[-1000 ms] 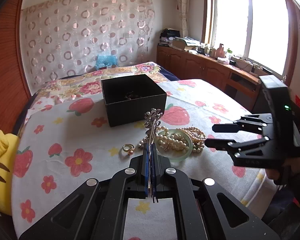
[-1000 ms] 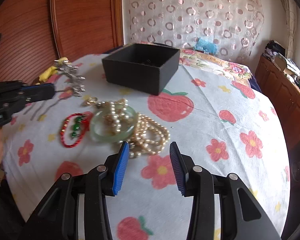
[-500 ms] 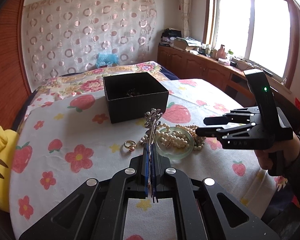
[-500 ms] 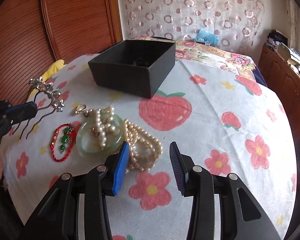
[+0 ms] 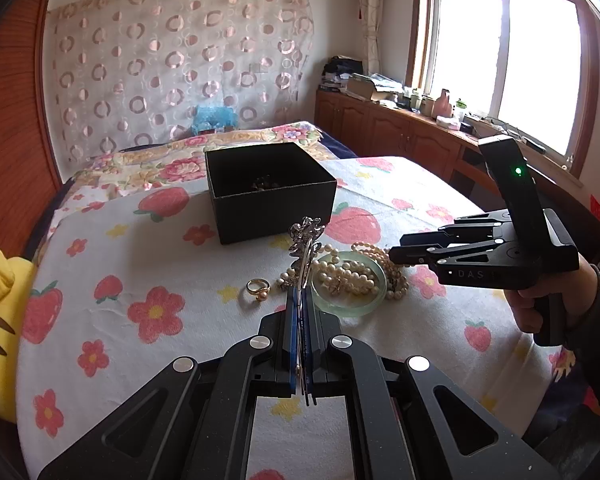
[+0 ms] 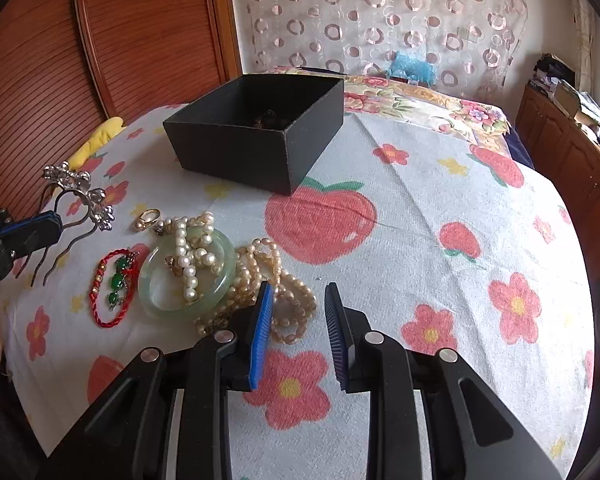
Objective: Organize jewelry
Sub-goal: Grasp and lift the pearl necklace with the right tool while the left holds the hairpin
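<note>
"DAS" in raised letters on the right tool's [image 5: 396,254] black body

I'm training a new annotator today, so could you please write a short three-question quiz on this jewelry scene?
1. True or false: the left gripper is clamped on a hair comb.
2. What lies across the green bangle? A) a red cord bracelet B) a white pearl strand C) a gold ring
3. Fill in: the open black box stands on the flowered ______.

Key
1. True; its jaws are shut on the comb's prongs.
2. B; the white pearl strand drapes over it, while the red cord bracelet and gold ring lie apart on the cloth.
3. cloth.
</note>
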A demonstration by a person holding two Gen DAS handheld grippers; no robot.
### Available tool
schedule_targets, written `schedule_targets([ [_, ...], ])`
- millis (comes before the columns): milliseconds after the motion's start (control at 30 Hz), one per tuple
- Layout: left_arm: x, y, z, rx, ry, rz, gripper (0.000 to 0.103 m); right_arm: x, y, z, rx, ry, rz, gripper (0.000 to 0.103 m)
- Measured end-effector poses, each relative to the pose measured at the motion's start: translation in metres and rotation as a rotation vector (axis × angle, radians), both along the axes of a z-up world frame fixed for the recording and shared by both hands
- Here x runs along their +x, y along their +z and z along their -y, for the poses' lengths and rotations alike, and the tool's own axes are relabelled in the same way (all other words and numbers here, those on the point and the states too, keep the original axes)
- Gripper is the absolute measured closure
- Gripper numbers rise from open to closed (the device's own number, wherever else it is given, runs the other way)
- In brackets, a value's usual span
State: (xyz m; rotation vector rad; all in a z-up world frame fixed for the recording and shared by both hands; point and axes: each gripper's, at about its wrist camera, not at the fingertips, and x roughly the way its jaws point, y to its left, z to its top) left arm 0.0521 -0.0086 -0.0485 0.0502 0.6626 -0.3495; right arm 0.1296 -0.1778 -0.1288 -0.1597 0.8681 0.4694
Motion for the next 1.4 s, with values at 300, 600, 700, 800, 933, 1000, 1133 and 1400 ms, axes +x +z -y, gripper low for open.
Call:
schedule_targets([
  [300,-0.001,-0.002,0.002,-0.004,-0.001,-0.003,0.101,0.004,-0.001,-0.010,-0.027,0.004,-0.032,0.083],
  [600,-0.002,-0.005,0.004,-0.006,-0.002,-0.002,0.101,0.002,0.002,-0.009,-0.030,0.001,0.000,0.092],
  [700,-0.002,-0.008,0.006,-0.005,0.002,-0.002,0.101,-0.005,0.017,-0.003,0.000,0.001,0.040,0.092],
  [800,-0.003,-0.007,0.006,-0.006,0.004,-0.001,0.101,-0.012,0.037,0.000,0.017,0.013,0.085,0.092],
  [933,-0.002,-0.005,0.004,-0.007,0.005,0.001,0.101,-0.018,0.065,0.000,0.030,0.036,0.140,0.092],
  [1000,-0.001,-0.004,0.003,-0.008,0.008,0.005,0.101,-0.020,0.077,-0.001,0.034,0.047,0.164,0.092],
  [1133,0.000,0.000,0.000,-0.011,0.014,0.011,0.101,-0.022,0.100,-0.003,0.040,0.058,0.209,0.092],
  [1400,0.010,0.012,-0.008,-0.013,0.030,0.041,0.101,-0.015,0.148,-0.010,0.046,0.070,0.298,0.092],
])
